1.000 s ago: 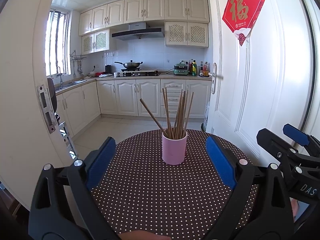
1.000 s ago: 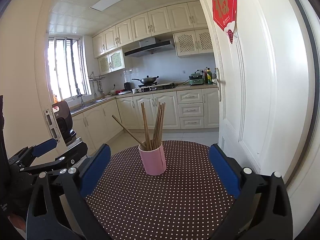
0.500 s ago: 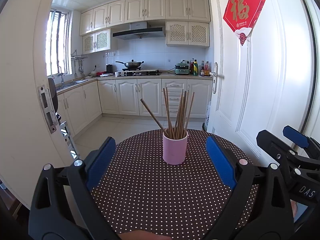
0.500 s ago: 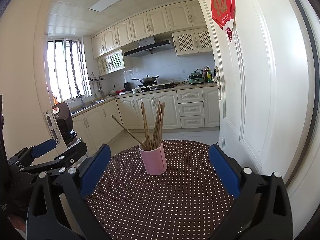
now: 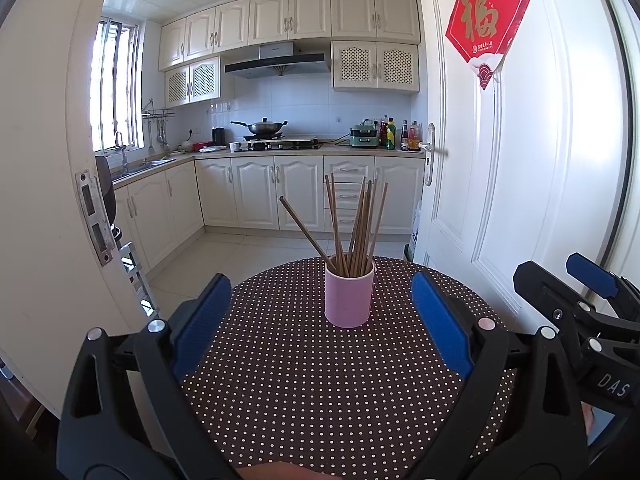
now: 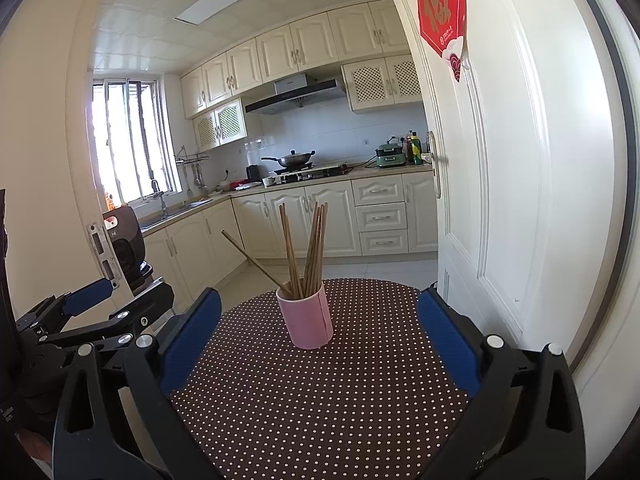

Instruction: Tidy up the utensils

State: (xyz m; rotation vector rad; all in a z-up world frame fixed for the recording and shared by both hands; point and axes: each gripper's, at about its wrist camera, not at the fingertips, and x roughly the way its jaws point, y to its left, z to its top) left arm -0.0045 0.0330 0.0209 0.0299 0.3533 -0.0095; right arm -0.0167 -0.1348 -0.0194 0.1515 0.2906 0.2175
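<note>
Countertop bottles [image 5: 404, 136] too small

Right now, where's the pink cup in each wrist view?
Left wrist: pink cup stands centre frame on the dotted table, chopsticks inside.
Right wrist: cup sits just left of centre, same table.
Shared landmark: the wok on the stove behind it, in both views.

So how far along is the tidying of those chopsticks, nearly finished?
It looks nearly done: the chopsticks all stand in the pink cup on the dotted tablecloth, with none lying loose. Nothing is in hand; the left tool and right tool are open and empty. One chopstick leans outward and might want straightening.
</note>
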